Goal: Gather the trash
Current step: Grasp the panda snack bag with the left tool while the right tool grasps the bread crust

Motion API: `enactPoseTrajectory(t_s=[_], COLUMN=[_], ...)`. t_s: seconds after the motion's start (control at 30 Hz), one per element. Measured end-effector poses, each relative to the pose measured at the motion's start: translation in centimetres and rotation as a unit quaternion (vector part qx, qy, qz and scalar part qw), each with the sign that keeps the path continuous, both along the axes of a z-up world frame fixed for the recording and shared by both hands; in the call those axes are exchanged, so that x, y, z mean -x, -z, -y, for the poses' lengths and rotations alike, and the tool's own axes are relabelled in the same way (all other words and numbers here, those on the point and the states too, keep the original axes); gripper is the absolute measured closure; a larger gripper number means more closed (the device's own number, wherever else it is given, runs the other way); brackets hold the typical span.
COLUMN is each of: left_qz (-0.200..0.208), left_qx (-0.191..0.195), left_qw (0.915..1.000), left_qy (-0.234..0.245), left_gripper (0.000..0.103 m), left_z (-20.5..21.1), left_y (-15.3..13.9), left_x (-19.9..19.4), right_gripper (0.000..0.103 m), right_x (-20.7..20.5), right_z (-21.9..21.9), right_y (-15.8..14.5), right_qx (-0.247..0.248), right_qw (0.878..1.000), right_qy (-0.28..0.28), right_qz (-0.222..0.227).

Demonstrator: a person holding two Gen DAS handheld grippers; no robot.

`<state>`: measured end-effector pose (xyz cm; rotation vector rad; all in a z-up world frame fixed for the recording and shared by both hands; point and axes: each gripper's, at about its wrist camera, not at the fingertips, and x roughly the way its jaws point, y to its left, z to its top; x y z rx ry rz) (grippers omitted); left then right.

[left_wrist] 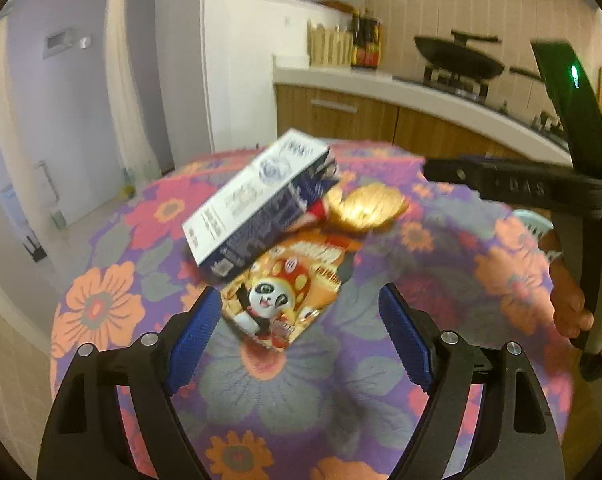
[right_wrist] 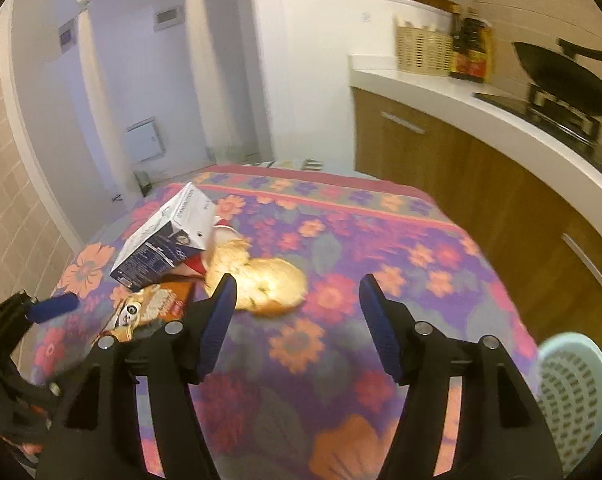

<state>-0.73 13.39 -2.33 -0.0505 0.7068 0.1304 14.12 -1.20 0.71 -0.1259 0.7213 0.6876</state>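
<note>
A white and dark blue carton (left_wrist: pixel 257 204) lies on the flowered tablecloth (left_wrist: pixel 301 380), partly over an orange panda snack packet (left_wrist: pixel 285 292). A crumpled gold wrapper (left_wrist: pixel 365 206) lies just right of the carton. My left gripper (left_wrist: pixel 297 304) is open and empty, with the panda packet between its fingertips. In the right wrist view the carton (right_wrist: pixel 169 236), the panda packet (right_wrist: pixel 149 308) and the gold wrapper (right_wrist: pixel 265 276) lie to the left. My right gripper (right_wrist: pixel 297 288) is open and empty, just right of the gold wrapper.
A pale green slatted basket (right_wrist: pixel 573 392) stands below the table's right edge. A kitchen counter (right_wrist: pixel 501 112) with wooden cabinets, a wok and bottles runs along the right. The right gripper's body (left_wrist: pixel 541 188) shows in the left wrist view.
</note>
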Motion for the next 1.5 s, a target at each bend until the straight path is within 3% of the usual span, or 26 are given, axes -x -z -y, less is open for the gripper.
enactPoseTrajectory(t_s=[0.13, 0.33, 0.43, 0.5, 0.53, 0.6, 0.77, 0.93, 0.97, 1.1, 1.17, 1.37, 1.5], left_qz=[-0.017, -0.052, -0.066, -0.081, -0.081, -0.072, -0.066, -0.053, -0.050, -0.040, -0.037, -0.021, -0.009], left_qx=[-0.008, -0.085, -0.100, -0.099, -0.099, -0.096, -0.093, -0.064, -0.059, -0.046, -0.045, -0.033, -0.032], left_qw=[0.9998, 0.9949, 0.9928, 0.9918, 0.9917, 0.9928, 0.9935, 0.9965, 0.9969, 0.9980, 0.9983, 0.9992, 0.9992], left_qy=[0.011, 0.016, 0.012, 0.008, 0.004, 0.003, 0.000, 0.006, 0.007, 0.014, 0.012, 0.011, 0.024], left_gripper=[0.024, 0.030, 0.045, 0.063, 0.064, 0.076, 0.092, 0.093, 0.093, 0.093, 0.094, 0.096, 0.098], left_z=[0.0, 1.6, 1.8, 1.7, 1.6, 1.6, 1.5, 1.1, 1.2, 1.2, 1.2, 1.3, 2.4], left_y=[0.9, 2.2, 2.8, 3.4, 3.4, 3.1, 3.0, 2.7, 2.6, 2.4, 2.3, 1.7, 1.1], left_x=[-1.1, -2.9, -3.5, -3.8, -3.8, -3.4, -2.8, -2.4, -2.4, -2.0, -1.8, -1.2, -0.4], right_gripper=[0.043, 0.043, 0.041, 0.041, 0.041, 0.041, 0.041, 0.040, 0.042, 0.084, 0.096, 0.101, 0.101], right_x=[-0.5, -1.6, -2.0, -2.1, -2.1, -2.1, -2.7, -4.6, -4.6, -3.4, -3.0, -1.4, -1.1], right_z=[-1.6, -1.6, -1.6, -1.8, -2.0, -2.3, -3.6, -4.9, -4.9, -5.4, -5.3, -4.5, -2.5], right_y=[1.2, 2.5, 2.7, 2.8, 2.8, 2.9, 3.6, 5.7, 5.6, 5.4, 5.3, 4.1, 3.1], right_qx=[-0.005, -0.011, -0.009, -0.004, -0.001, 0.007, 0.033, 0.067, 0.067, 0.073, 0.072, 0.055, 0.018], right_qw=[1.000, 1.000, 1.000, 1.000, 1.000, 1.000, 0.999, 0.993, 0.994, 0.994, 0.995, 0.998, 1.000], right_qy=[-0.004, 0.011, 0.013, 0.012, 0.010, 0.009, -0.003, -0.018, -0.019, -0.038, -0.037, -0.026, -0.004], right_qz=[0.011, -0.005, -0.010, -0.010, -0.010, -0.005, -0.018, -0.091, -0.086, -0.072, -0.066, -0.029, -0.020])
